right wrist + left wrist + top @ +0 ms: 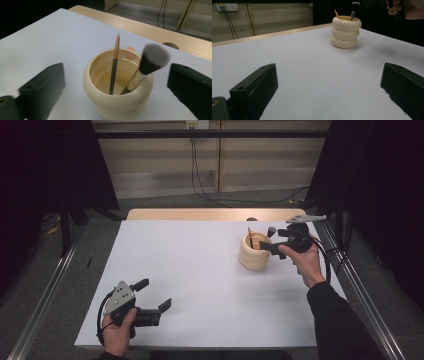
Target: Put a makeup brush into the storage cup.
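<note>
A cream ribbed holder (pixel 255 254) (pixel 346 32) (pixel 117 102) stands at the far right of the white table (pixel 200 270). Inside it lean a thin pencil (pixel 115 62) (pixel 336 13) and a makeup brush (pixel 151 60) (pixel 353 10) with a dark bristle head, which is blurred in the right gripper view. My right gripper (pixel 272 241) (pixel 117 82) hovers just above and beside the holder's rim. It is open, its jaws are wide on either side of the holder, and nothing is pressed between them. My left gripper (pixel 154 294) (pixel 327 85) rests low at the near left, open and empty.
A wooden strip (pixel 210 214) runs along the table's far edge with a small round brown thing (pixel 251 219) (pixel 171 45) on it. Metal rails (pixel 40 305) flank both sides. Cables (pixel 200 185) trail on the floor beyond.
</note>
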Tool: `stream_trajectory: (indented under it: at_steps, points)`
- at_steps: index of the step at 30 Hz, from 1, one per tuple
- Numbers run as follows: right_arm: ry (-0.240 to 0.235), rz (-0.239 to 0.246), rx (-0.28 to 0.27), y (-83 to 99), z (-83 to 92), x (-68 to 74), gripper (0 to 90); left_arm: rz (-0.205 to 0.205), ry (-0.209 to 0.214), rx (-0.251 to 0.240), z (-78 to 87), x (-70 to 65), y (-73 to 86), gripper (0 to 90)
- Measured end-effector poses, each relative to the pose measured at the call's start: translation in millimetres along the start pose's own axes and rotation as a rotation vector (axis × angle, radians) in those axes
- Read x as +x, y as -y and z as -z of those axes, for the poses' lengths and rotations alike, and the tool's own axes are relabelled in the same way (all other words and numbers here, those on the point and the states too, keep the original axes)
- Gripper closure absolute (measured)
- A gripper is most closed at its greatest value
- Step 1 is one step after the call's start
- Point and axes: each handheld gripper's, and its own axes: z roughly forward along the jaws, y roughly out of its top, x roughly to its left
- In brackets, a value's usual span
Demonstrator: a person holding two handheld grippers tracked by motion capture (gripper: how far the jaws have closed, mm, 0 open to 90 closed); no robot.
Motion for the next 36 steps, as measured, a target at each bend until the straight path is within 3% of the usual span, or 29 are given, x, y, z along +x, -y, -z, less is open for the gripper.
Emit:
stream_trajectory:
  at_steps: [7,13,20,24,36]
  points:
    - [-0.014,-0.008,-0.048,3.6,1.2,4.1,1.8,0.005,0.000,-0.001,0.0,-0.4,-0.1,1.3]
    - [0.034,0.008,-0.063,4.3,4.1,10.2,3.0,0.004,-0.001,-0.003,0.6,-1.1,-0.4,1.3]
    - [0.044,0.025,-0.093,9.0,7.0,18.7,2.5,0.007,-0.004,-0.009,2.0,-0.3,-0.1,1.3]
    - [0.051,0.011,-0.108,13.4,9.2,21.7,3.0,0.006,-0.009,-0.008,2.5,0.3,-0.4,1.3]
    - [0.070,0.002,-0.133,33.9,29.3,27.6,2.9,0.009,-0.018,-0.015,5.3,0.9,-0.8,1.3]
